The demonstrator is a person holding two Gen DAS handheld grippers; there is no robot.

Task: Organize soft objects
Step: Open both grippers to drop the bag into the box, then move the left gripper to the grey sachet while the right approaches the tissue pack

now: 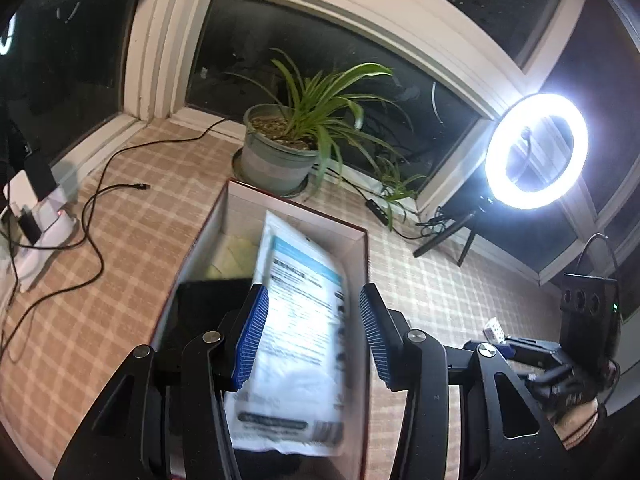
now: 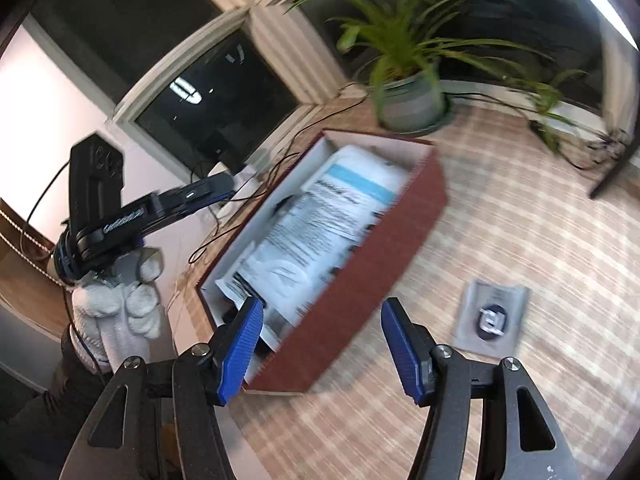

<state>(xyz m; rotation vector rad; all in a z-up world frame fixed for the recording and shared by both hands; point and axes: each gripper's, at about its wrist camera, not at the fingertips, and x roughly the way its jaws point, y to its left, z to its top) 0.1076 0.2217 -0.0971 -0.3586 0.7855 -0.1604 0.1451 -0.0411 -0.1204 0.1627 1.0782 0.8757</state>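
One pouch: we see a white printed pouch (image 2: 332, 216) lying slantwise in the red box (image 2: 360, 280), on darker items.
Box: our red box stands open-topped on the checked tablecloth (image 2: 520, 240), near the potted plant (image 2: 408, 92).
Left gripper (image 1: 312, 336): we hold its blue pads spread above the pouch, gripping nothing.
Right gripper (image 2: 320, 344): our pads stand apart over the box's near corner, nothing between them.
Sachet: we see a small grey sachet (image 2: 492, 316) flat on the cloth, right of the box.
Ring light (image 1: 536, 152): lit beside the window.
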